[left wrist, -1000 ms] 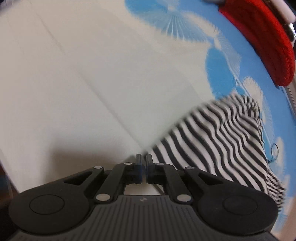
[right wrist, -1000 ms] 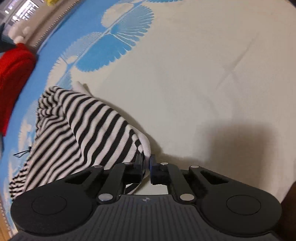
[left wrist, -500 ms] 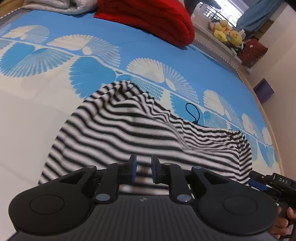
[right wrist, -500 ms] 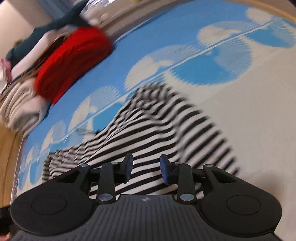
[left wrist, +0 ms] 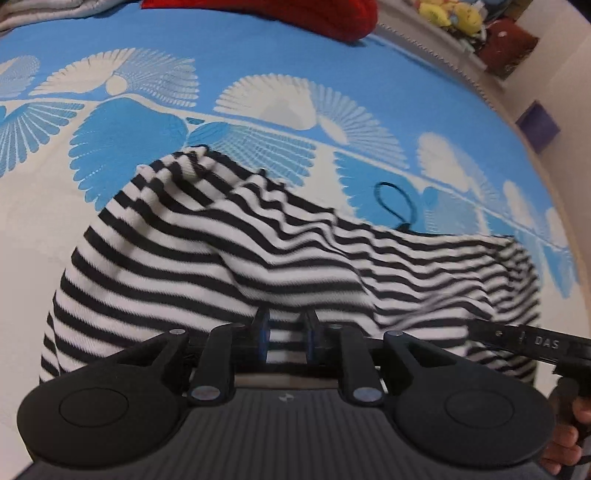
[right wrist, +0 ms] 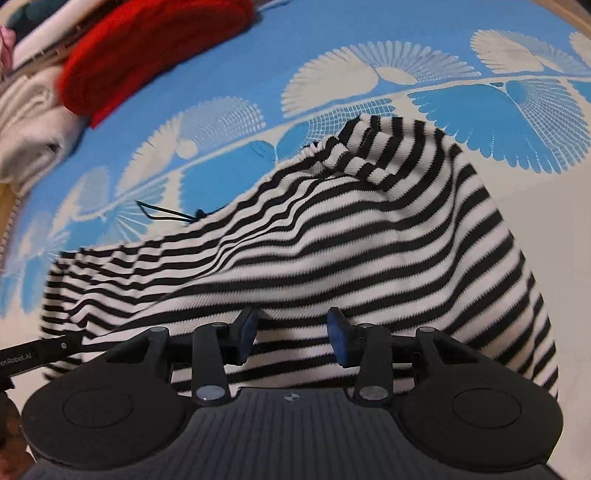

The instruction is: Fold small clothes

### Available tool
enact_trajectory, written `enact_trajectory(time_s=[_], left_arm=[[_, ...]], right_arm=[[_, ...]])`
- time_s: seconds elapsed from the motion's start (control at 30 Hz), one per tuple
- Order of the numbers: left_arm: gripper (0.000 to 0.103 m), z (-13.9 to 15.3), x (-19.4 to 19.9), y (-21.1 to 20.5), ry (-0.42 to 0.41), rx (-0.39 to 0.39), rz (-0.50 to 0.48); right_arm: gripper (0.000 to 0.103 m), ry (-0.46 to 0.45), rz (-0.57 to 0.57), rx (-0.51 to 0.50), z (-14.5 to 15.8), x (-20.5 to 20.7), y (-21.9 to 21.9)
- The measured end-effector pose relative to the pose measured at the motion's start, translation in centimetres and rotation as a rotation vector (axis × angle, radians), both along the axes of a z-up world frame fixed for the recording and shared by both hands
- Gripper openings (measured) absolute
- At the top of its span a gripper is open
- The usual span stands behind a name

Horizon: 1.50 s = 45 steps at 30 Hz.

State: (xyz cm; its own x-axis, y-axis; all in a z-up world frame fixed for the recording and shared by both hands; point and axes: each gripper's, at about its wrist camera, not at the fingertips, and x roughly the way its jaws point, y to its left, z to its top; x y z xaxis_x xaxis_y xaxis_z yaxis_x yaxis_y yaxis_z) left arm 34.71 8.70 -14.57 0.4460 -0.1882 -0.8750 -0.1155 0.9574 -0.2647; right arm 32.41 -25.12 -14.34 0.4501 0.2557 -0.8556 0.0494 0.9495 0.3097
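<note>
A black-and-white striped garment (left wrist: pixel 221 258) lies rumpled on the blue and cream bedspread (left wrist: pixel 258 55), with a black cord loop (left wrist: pixel 395 201) at its far edge. My left gripper (left wrist: pixel 286 325) hovers over the garment's near edge. Its jaws are opening, and the stripes show through the gap with no pad pressing on them. In the right wrist view the same garment (right wrist: pixel 369 240) and cord (right wrist: pixel 166 214) fill the middle. My right gripper (right wrist: pixel 291 321) stands over the near edge too, its jaws opening wider, and nothing is pinched between the pads.
A red knit piece (right wrist: pixel 147 48) and folded light clothes (right wrist: pixel 26 122) lie at the bed's far side. Plush toys (left wrist: pixel 450 14) and a purple box (left wrist: pixel 537 125) stand beyond the bed. The other gripper's arm (left wrist: pixel 535 341) and a hand (left wrist: pixel 569 443) show at the right.
Both grippers held the striped garment's edge over the cream part, then let go and opened. Both views have swung round to face the garment lying on the bed.
</note>
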Motion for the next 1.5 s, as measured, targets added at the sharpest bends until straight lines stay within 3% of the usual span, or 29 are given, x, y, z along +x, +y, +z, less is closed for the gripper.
enact_trajectory(time_s=[0.27, 0.37, 0.47, 0.6, 0.73, 0.83, 0.93, 1.03, 1.07, 1.13, 1.17, 1.2, 1.27, 1.33, 1.43, 1.5], left_arm=[[0.022, -0.6, 2.0, 2.3, 0.022, -0.024, 0.104], [0.022, 0.4, 2.4, 3.0, -0.033, -0.013, 0.130], [0.022, 1.9, 2.4, 2.9, -0.116, 0.078, 0.130], [0.032, 2.4, 2.8, 2.8, -0.148, 0.087, 0.087], [0.033, 2.3, 3.2, 1.9, -0.163, 0.143, 0.037], [0.042, 2.3, 3.4, 1.7, -0.180, 0.153, 0.015], [0.048, 1.9, 3.8, 1.4, -0.165, 0.147, -0.020], [0.047, 0.9, 4.2, 0.7, -0.124, 0.193, -0.066], [0.046, 0.6, 4.3, 0.5, -0.119, 0.211, -0.073], [0.028, 0.4, 4.5, 0.3, -0.126, 0.227, -0.081], [0.012, 0.5, 4.5, 0.2, -0.130, 0.227, -0.089], [0.007, 0.5, 4.6, 0.2, -0.139, 0.220, -0.098], [0.004, 0.9, 4.6, 0.5, -0.173, 0.220, -0.077], [0.001, 1.7, 4.6, 1.2, -0.226, 0.210, -0.026], [0.001, 2.7, 4.6, 2.2, -0.289, 0.179, 0.053], [0.004, 2.3, 5.2, 2.5, -0.250, 0.149, 0.069]], right_arm=[[0.046, 0.023, 0.015, -0.032, -0.8, 2.0, 0.3], [0.046, -0.024, -0.013, -0.021, 0.0, 2.5, -0.3], [0.046, -0.071, -0.049, -0.045, 0.6, 2.9, -1.2], [0.046, -0.107, -0.075, -0.073, 1.0, 3.5, -1.8], [0.046, -0.118, -0.042, -0.120, 0.9, 3.9, -1.5], [0.046, -0.153, -0.015, -0.173, 1.2, 4.2, -0.8], [0.047, -0.178, 0.029, -0.215, 1.4, 4.6, -0.1], [0.049, -0.137, 0.107, -0.225, 0.7, 5.1, 0.5], [0.049, -0.128, 0.125, -0.236, 0.5, 5.2, 0.8], [0.049, -0.123, 0.138, -0.253, 0.3, 5.4, 1.0], [0.049, -0.124, 0.145, -0.255, 0.3, 5.5, 1.1], [0.046, -0.127, 0.148, -0.256, 0.3, 5.6, 1.2], [0.020, -0.135, 0.138, -0.240, 0.3, 5.9, 0.9], [0.004, -0.169, 0.112, -0.209, 0.8, 6.1, 0.5], [0.003, -0.279, 0.051, -0.126, 2.4, 5.9, -0.3], [0.001, -0.319, 0.002, -0.090, 3.0, 5.9, -0.7]])
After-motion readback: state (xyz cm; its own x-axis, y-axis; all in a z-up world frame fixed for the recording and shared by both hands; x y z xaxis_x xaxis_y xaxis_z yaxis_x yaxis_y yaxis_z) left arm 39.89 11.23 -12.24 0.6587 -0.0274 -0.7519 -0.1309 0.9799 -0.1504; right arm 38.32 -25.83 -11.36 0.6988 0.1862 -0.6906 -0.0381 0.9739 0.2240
